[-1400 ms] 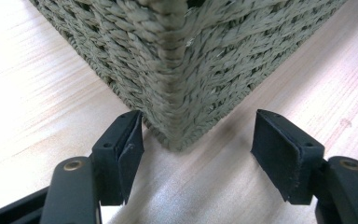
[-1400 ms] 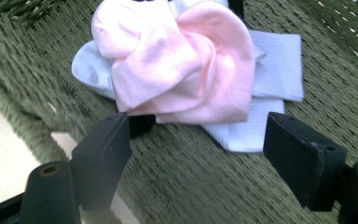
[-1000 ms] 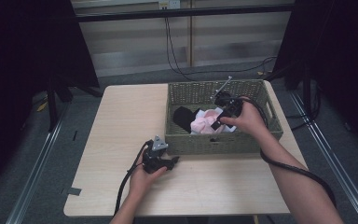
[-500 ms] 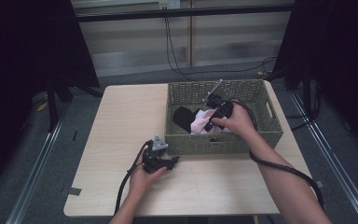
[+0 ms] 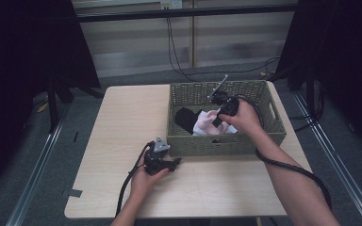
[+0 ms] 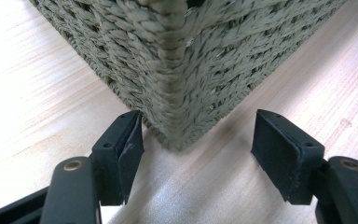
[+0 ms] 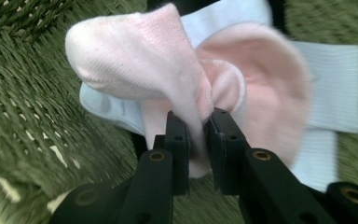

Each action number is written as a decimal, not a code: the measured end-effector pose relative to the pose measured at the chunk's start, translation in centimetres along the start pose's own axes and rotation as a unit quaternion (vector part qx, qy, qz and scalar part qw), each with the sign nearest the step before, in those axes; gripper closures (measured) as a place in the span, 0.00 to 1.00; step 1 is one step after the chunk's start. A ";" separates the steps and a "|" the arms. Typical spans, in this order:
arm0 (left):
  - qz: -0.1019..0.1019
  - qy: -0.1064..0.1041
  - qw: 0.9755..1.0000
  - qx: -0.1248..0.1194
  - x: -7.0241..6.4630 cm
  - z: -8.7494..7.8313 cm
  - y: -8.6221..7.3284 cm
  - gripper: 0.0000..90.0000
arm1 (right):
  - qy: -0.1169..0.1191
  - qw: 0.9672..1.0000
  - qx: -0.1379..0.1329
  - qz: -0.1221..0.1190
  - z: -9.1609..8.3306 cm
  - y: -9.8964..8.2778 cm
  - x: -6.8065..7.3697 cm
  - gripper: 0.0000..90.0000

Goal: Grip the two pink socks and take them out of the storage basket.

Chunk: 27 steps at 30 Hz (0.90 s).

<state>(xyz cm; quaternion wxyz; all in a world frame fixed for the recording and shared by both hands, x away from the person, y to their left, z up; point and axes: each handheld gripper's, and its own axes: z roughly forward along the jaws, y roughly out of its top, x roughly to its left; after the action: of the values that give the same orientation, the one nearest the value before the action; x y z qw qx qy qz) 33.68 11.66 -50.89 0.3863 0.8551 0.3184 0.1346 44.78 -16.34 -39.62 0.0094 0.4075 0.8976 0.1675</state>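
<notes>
Inside the basket [image 5: 184, 94], pink sock [image 7: 168, 74] pinched midway, ends drooping

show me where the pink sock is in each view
High view: the pink sock lies inside the basket, right of centre, at the right tool.
Left gripper view: not in it; the basket's corner stands between the open jaws.
Right gripper view: centre, pinched in the shut jaws.
Shared landmark: the woven basket.
</notes>
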 end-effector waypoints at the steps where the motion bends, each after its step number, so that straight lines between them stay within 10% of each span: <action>1: 0.000 0.000 1.000 -0.001 0.0 0.0 0.0 0.37 | 0.002 1.000 -0.002 -0.003 -0.4 0.0 -0.1 0.87; 27: 0.000 0.001 1.000 0.000 0.0 0.0 0.0 0.37 | 0.004 0.999 -0.026 -0.033 -8.6 -0.6 0.9 0.87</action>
<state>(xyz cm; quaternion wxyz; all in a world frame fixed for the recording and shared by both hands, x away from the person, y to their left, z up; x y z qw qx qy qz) 33.67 11.66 -50.89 0.3860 0.8551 0.3187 0.1351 42.43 -18.57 -31.57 0.0222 0.3765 0.9060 0.1921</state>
